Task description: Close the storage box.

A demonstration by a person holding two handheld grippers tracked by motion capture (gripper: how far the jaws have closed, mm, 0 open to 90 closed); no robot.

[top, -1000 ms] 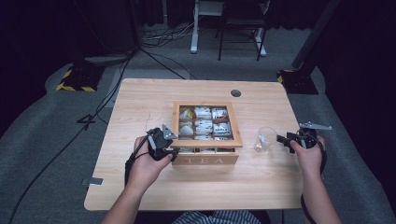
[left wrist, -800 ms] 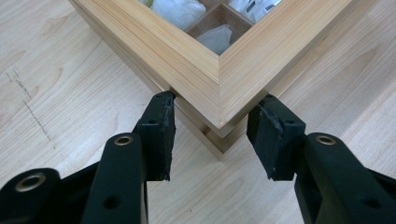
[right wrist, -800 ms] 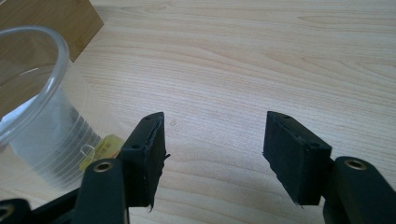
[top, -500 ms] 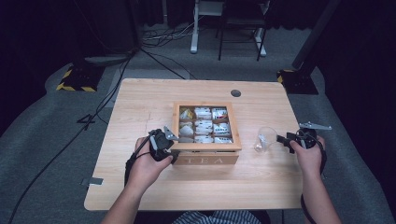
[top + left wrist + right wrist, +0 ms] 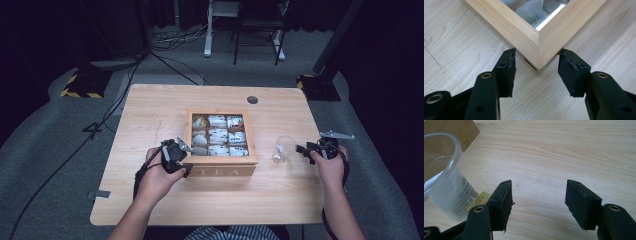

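**Left jaws let go of the tea box corner**

Your left gripper (image 5: 181, 156) sits at the near left corner of the tea box (image 5: 221, 161), and its jaws have just been opening. In the left gripper view the two black pads (image 5: 507, 72) stand a little off either side of that corner (image 5: 539, 50): the wood is between them, but neither pad presses on it. The hand itself stays where it was a second ago, and so does the box, in the middle of the table (image 5: 150, 115) with its compartments of tea bags (image 5: 218, 136) open to view. So you have released the box, which now rests on its own; judging by this, the steadying or placing of the box is done and the left hand is free for whatever comes next.

Your right gripper (image 5: 306, 149) hovers to the right of the tea box, just beside the clear plastic cup (image 5: 285, 149). Its jaws stand moderately open and hold nothing; in the right gripper view the cup (image 5: 446, 182) lies to one side of the pads, outside the gap, with a small yellow tag (image 5: 479, 199) by its base.
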